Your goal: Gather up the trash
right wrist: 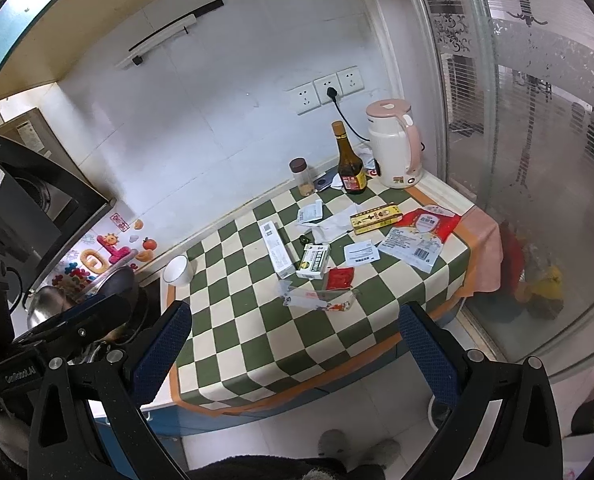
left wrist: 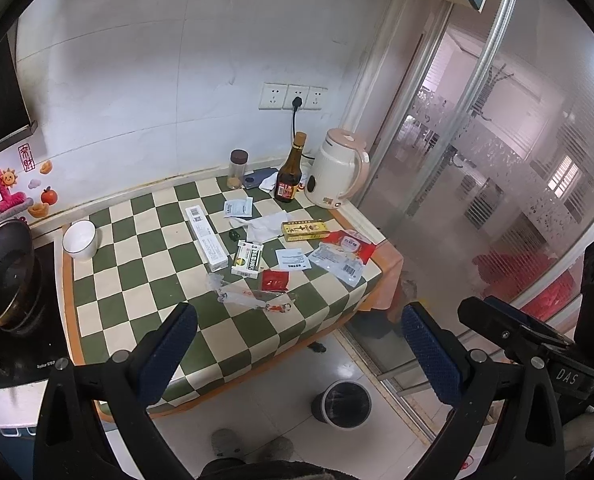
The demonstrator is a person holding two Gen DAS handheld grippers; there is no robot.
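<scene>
Trash lies scattered on the green-and-cream checked counter (left wrist: 137, 312): a long white box (left wrist: 205, 238), a green-white medicine box (left wrist: 248, 259), a yellow box (left wrist: 305, 231), a red packet (left wrist: 275, 280), a clear crumpled wrapper (left wrist: 249, 298), a red-white plastic bag (left wrist: 343, 254), white sachets (left wrist: 293, 259) and tissue (left wrist: 263, 226). The same items show in the right wrist view, with the wrapper (right wrist: 317, 300) nearest. A dark bin (left wrist: 342, 403) stands on the floor. My left gripper (left wrist: 297, 356) and right gripper (right wrist: 293, 356) are open and empty, held back from the counter's front edge.
A white bowl (left wrist: 80, 240), a jar (left wrist: 238, 169), a dark bottle (left wrist: 289, 178) and a pink-white kettle (left wrist: 339, 174) stand on the counter. A wok (left wrist: 5, 276) sits on the stove at left. A glass sliding door (left wrist: 497, 160) bounds the right side.
</scene>
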